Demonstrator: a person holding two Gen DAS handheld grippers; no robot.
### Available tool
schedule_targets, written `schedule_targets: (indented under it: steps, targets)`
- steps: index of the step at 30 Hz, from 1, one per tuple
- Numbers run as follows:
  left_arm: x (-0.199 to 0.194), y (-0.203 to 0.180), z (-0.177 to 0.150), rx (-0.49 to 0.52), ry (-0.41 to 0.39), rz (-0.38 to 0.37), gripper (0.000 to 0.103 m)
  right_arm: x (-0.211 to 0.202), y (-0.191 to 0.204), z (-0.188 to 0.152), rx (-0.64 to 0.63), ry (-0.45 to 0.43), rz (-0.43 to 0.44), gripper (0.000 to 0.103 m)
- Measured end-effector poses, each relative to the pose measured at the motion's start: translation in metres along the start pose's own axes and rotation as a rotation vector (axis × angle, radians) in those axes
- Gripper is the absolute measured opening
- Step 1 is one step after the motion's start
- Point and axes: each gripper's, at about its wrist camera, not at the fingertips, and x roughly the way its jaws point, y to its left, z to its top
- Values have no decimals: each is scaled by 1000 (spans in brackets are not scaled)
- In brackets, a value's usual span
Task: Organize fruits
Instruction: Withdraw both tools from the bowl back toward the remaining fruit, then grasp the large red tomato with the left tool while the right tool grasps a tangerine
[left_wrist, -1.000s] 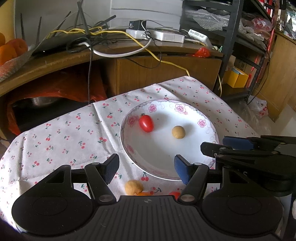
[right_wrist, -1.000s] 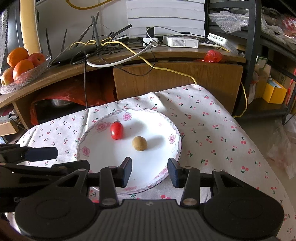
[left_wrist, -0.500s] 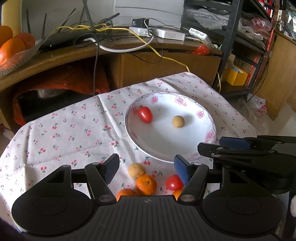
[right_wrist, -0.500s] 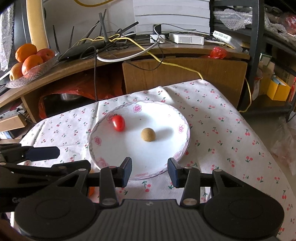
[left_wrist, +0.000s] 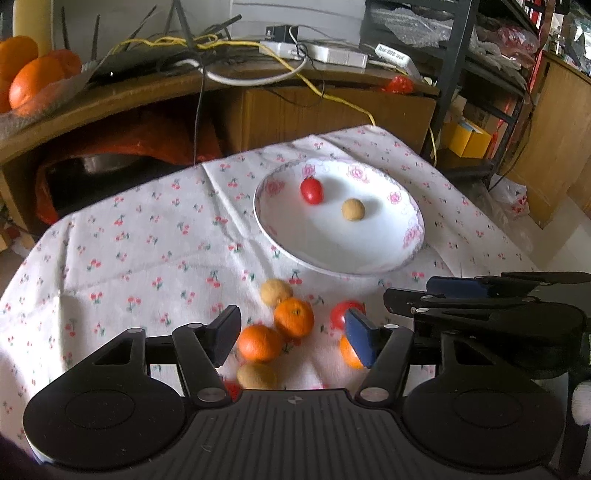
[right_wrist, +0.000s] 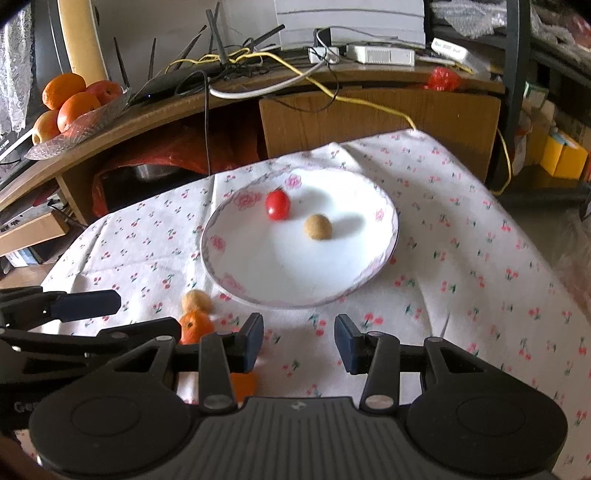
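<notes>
White flowered plate (left_wrist: 415, 236) at the tablecloth's (left_wrist: 129, 251) far edge carries a cherry tomato (left_wrist: 311, 190) and a longan (left_wrist: 353, 209) — loose mandarins (left_wrist: 293, 317) cluster near its front edge. Left gripper (left_wrist: 291, 334) closing, nothing pinched; right gripper (right_wrist: 298, 341) empty, jaws apart.

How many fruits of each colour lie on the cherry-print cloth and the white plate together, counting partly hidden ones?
Red fruits: 3, one barely showing
Orange fruits: 3
Tan fruits: 3
Total: 9
</notes>
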Motion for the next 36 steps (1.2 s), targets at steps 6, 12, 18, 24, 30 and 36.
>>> schedule_targets:
  steps: [6,12,18,24,30,36]
  targets:
    - [-6,-1,-14,1,22,-16,69,-3,6,-13,-17,29,-3,42]
    - [-9,0,-26,1,42,-26,71,-8,9,-24,-29,56,-2,42]
    - [-10,-9,-37,30,66,-52,74,-11,7,-31,-20,71,-12,42]
    - [-3,-19,-47,72,89,-59,74,-16,3,-29,1,63,-10,42]
    - [4,-19,-50,74,100,-51,69,-14,5,-30,-9,72,-3,43]
    - [9,-17,-52,69,111,-38,56,-10,5,-30,-13,83,2,43]
